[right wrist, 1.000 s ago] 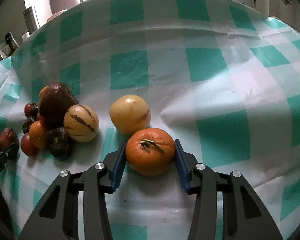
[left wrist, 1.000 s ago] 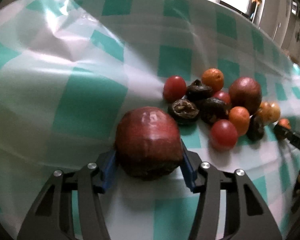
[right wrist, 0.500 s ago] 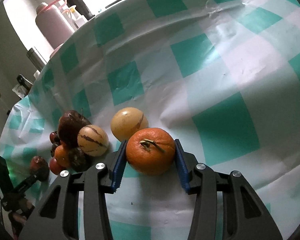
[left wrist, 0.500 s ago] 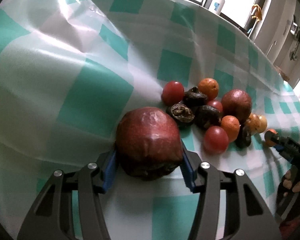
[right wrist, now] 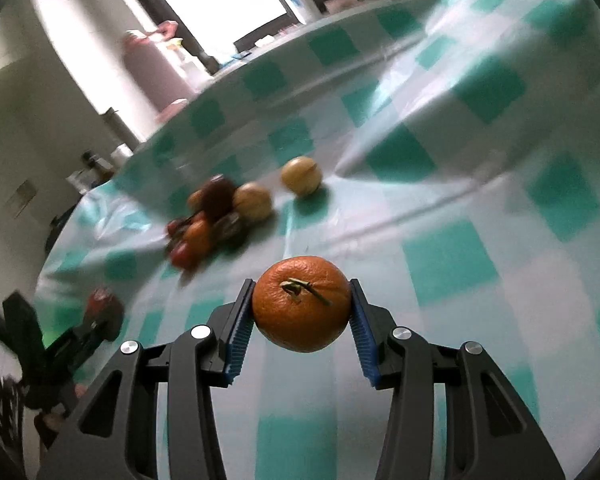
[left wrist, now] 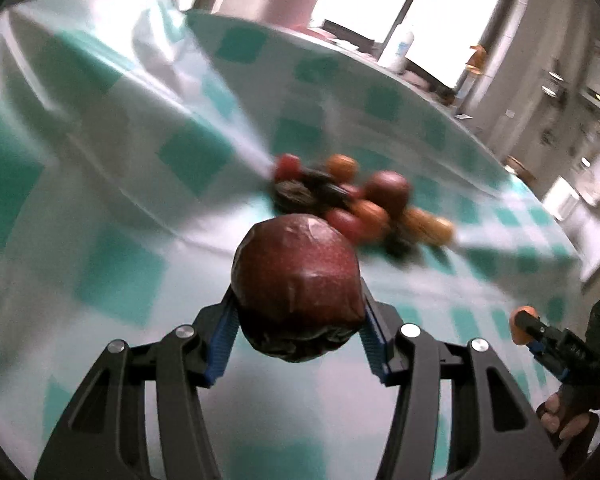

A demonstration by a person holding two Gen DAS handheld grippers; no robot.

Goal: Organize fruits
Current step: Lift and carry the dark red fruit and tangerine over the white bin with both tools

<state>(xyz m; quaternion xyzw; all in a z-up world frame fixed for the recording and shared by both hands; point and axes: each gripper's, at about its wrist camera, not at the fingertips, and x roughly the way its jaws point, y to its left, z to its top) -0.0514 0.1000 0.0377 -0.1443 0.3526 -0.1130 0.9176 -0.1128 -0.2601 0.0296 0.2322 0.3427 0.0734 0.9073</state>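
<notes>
Above the checked tablecloth (left wrist: 100, 208), you are gripping a red fruit (left wrist: 296, 280) in the left gripper (left wrist: 296, 344) and an orange (right wrist: 301, 308) in the right gripper (right wrist: 298, 332); the fruit pile (right wrist: 216, 220) is still waiting, unsorted.

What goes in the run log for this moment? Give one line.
left gripper: shut on dark red fruit | right gripper: shut on orange | both clear of tablecloth | fruit pile behind

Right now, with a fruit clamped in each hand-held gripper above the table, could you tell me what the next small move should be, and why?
Probably carry both clear of the fruit pile and set them down apart. The left hand-held gripper is shut on the dark red fruit, the right hand-held gripper on the orange, and bare checked tablecloth lies beside them. No sorting container shows.
</notes>
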